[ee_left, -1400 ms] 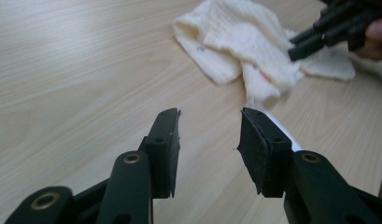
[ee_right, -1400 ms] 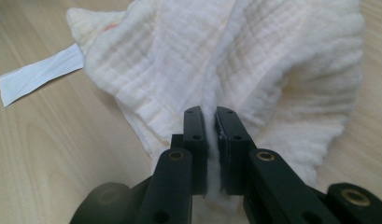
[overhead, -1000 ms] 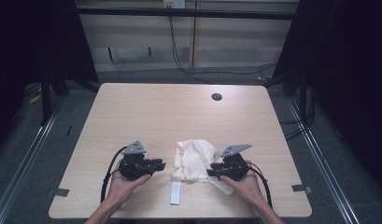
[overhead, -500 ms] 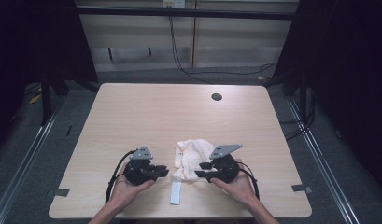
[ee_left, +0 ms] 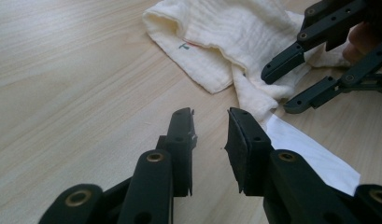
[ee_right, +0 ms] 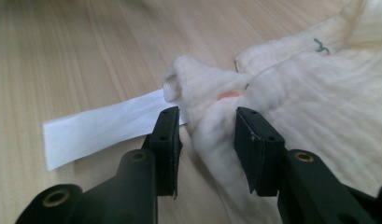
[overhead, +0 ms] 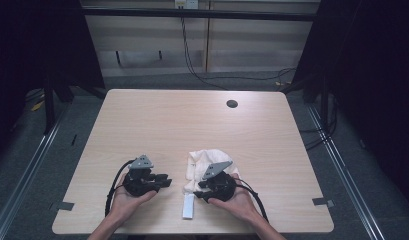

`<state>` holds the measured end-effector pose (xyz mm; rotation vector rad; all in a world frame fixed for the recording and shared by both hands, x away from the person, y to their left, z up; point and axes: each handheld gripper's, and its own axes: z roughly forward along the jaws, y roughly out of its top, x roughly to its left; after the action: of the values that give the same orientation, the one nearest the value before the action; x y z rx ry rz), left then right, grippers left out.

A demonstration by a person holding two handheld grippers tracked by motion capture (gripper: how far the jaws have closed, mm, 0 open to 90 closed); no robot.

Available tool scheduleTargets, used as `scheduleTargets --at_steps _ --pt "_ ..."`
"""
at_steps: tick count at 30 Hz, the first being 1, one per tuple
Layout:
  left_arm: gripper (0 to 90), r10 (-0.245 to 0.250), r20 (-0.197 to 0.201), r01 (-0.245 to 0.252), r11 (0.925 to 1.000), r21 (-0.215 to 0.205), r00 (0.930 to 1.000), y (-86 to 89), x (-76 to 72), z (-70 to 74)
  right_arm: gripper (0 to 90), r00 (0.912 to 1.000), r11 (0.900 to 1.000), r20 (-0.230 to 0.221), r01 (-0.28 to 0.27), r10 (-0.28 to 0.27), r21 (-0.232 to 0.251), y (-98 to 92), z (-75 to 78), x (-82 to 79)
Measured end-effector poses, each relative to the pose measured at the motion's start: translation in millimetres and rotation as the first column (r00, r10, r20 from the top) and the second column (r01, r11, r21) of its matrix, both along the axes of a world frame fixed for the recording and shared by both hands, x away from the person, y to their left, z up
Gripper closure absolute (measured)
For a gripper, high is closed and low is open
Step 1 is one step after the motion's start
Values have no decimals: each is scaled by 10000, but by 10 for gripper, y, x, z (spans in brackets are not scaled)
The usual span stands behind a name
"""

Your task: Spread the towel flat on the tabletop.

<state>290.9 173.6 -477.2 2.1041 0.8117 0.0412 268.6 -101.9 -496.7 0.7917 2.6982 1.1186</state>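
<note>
**Closing in on the crumpled cloth**

Our right gripper has its jaws half-wide around a bunched fold of the cream cloth; they have just been opening a little, and the pads look apart from the fabric, so we hold nothing yet. Our left gripper stands narrow and empty, its jaws also just opened a little, aimed at the bare table just beside the cloth's near corner. The cloth lies rumpled near the table's front edge, between our two grippers, and a white paper strip pokes out from under the cloth toward us.

We judge the risk to be a shallow bite: closing on the thick fold alone could drag the whole heap, or pinch the strip along with it.
</note>
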Motion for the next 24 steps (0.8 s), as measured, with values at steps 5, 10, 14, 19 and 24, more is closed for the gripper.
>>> scheduleTargets --at_steps 5,10,14,19,24 --pt "698 -50 -22 50 10000 26 10000 -12 2 -4 744 9993 9997 333 201 -196 -138 0 -7 -11" --pt "686 -202 13 202 9998 47 9998 -26 -6 4 836 9987 9984 120 493 -497 284 -78 58 22" --pt "677 -180 3 180 9998 27 9998 -16 4 10 875 9961 9925 176 849 -867 878 -177 165 47" --pt "677 -131 35 131 9999 32 9999 -26 22 9 879 9886 9800 413 1377 -1450 1436 -364 323 79" --pt "667 -122 170 119 9998 169 9998 -85 83 36 880 9702 9526 683 2131 -2326 2169 -696 512 101"
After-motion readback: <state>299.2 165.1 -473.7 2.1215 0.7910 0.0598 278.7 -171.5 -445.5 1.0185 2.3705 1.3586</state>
